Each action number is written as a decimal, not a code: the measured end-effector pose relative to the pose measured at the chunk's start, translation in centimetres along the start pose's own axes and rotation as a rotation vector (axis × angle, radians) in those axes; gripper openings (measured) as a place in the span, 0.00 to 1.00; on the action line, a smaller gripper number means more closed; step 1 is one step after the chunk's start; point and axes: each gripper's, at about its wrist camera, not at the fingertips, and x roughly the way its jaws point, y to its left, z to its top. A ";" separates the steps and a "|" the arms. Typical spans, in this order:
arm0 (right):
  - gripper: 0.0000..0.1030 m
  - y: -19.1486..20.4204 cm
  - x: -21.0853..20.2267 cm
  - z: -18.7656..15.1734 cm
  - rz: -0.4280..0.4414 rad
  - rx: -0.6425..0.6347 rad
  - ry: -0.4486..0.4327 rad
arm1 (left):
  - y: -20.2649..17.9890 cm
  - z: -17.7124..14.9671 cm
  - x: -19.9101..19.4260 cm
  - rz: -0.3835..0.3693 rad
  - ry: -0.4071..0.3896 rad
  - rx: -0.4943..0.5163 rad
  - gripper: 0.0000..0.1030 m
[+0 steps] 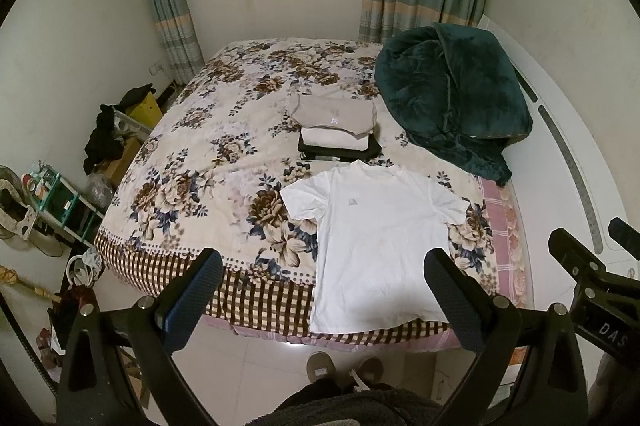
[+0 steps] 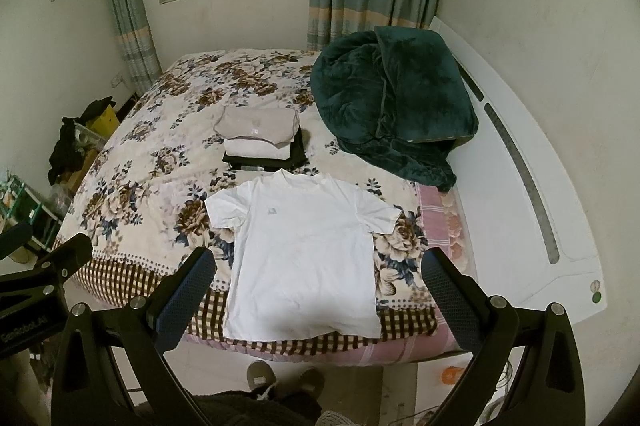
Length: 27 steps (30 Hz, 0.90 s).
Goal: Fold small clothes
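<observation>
A white T-shirt (image 1: 376,242) lies flat, front up, at the near edge of the bed, collar away from me; it also shows in the right wrist view (image 2: 304,258). Behind it sits a stack of folded clothes (image 1: 338,130), beige on top, then white, then black, also in the right wrist view (image 2: 260,138). My left gripper (image 1: 324,266) is open and empty, held above the shirt's hem. My right gripper (image 2: 320,262) is open and empty, also above the hem. Neither touches the shirt.
The bed has a floral cover (image 1: 224,130). A dark green blanket (image 1: 452,94) is heaped at the back right beside the white headboard (image 2: 520,194). Cluttered shelves and bags (image 1: 60,202) stand on the floor to the left. My slippered feet (image 1: 344,366) stand on the tiles.
</observation>
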 end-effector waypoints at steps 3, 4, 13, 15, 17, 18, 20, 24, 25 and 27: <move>1.00 0.5 1.4 1.3 0.003 0.023 0.008 | 0.1 1.9 0.6 0.004 -0.005 0.003 1.00; 1.00 0.5 1.6 1.5 0.003 0.027 0.007 | 0.1 2.5 1.1 0.013 -0.017 0.001 1.00; 1.00 -7.3 18.0 1.1 -0.095 0.306 0.098 | -0.6 7.0 14.6 0.110 -0.018 -0.056 1.00; 1.00 -10.9 24.1 0.5 -0.113 0.406 0.161 | -1.4 7.2 18.8 0.149 0.015 -0.052 1.00; 1.00 -15.1 30.5 -0.9 -0.106 0.501 0.213 | -2.4 7.4 23.8 0.181 0.057 -0.062 1.00; 0.99 -17.1 33.2 -1.7 -0.099 0.541 0.234 | -2.9 7.5 26.6 0.208 0.088 -0.069 1.00; 0.91 -21.0 40.2 -3.4 -0.060 0.647 0.284 | -3.3 6.9 31.5 0.245 0.146 -0.084 1.00; 0.85 -27.6 54.7 -7.7 0.018 0.873 0.354 | -3.3 4.9 40.6 0.296 0.267 -0.155 1.00; 0.85 -28.9 58.2 -8.9 0.035 0.932 0.364 | -3.0 4.2 43.1 0.300 0.306 -0.180 1.00; 0.85 -30.8 64.7 -11.8 0.074 1.061 0.394 | -2.7 2.7 47.6 0.300 0.364 -0.223 1.00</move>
